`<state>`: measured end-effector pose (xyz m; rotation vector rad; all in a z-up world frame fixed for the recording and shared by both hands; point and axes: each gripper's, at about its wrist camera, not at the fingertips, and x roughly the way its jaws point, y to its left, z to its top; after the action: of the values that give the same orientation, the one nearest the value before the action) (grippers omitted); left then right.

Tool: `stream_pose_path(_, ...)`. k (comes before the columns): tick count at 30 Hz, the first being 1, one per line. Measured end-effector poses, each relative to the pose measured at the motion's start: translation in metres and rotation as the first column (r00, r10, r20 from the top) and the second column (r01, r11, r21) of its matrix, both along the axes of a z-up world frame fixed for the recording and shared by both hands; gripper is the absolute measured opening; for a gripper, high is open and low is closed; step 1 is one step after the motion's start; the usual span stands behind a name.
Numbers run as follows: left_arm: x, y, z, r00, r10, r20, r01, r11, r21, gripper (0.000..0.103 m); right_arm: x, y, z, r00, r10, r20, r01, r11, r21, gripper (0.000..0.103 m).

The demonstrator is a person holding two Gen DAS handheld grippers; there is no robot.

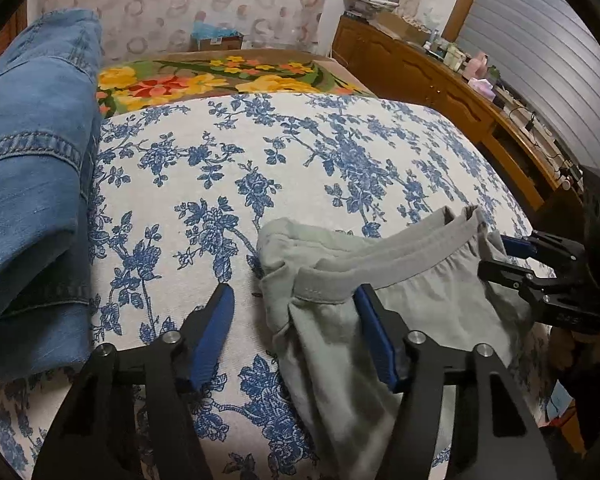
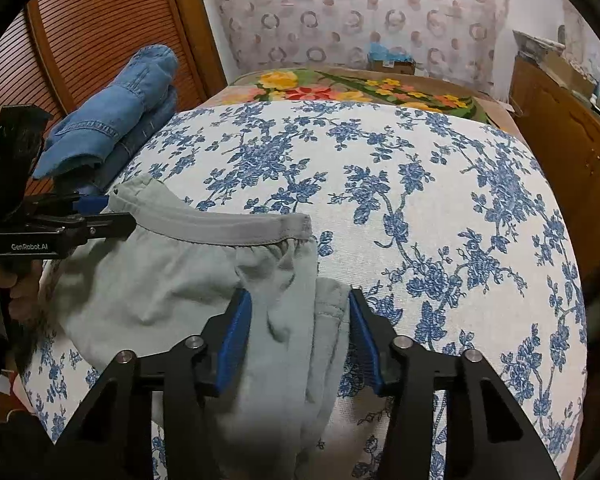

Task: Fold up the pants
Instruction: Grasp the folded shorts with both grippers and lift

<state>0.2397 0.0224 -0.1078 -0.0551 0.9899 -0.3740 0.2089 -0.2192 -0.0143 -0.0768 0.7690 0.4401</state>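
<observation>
with both grippers part-open around the grey pants (image 2: 172,280) on the bed (image 2: 420,208), left gripper (image 1: 296,300) at the waistband, right gripper (image 2: 300,308) seemingly straddling bunched cloth, clamp both firmly before lifting.

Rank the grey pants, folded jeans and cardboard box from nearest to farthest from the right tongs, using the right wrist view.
1. Grey pants, between the right tongs.
2. Folded jeans, far left.
3. Cardboard box, beyond the bed's far end.

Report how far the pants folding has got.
Done: folded jeans lie stacked at the bed's edge. In hand: the grey pants lie bunched, with the left gripper and right gripper straddling the waistband, jaws not clamped. Left: every fold.
</observation>
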Motion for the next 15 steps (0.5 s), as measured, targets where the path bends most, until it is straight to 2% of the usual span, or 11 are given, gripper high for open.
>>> stream_pose_path(12,0.004,-0.0081,-0.0008,0.999,-0.032,0.011,0.032,0.999,0.018,0.06,-0.0032,-0.0101,0.0028,0.999,-0.007,-0.031,0.008,1.0,0.025,0.043)
stream_pose_path(14,0.0041,-0.0072,-0.0008,0.999,-0.032,0.01,0.032,0.999,0.014,0.06,-0.002,-0.0095,0.0029,0.999,-0.003,-0.033,0.004,1.0,0.029,0.032)
stream_pose_path(15,0.0039,-0.0065,-0.0005,0.999,-0.031,0.009,0.031,0.999,0.008,0.06,-0.0012,-0.0088,0.0028,0.999,0.001,-0.035,0.0,1.0,0.028,0.03)
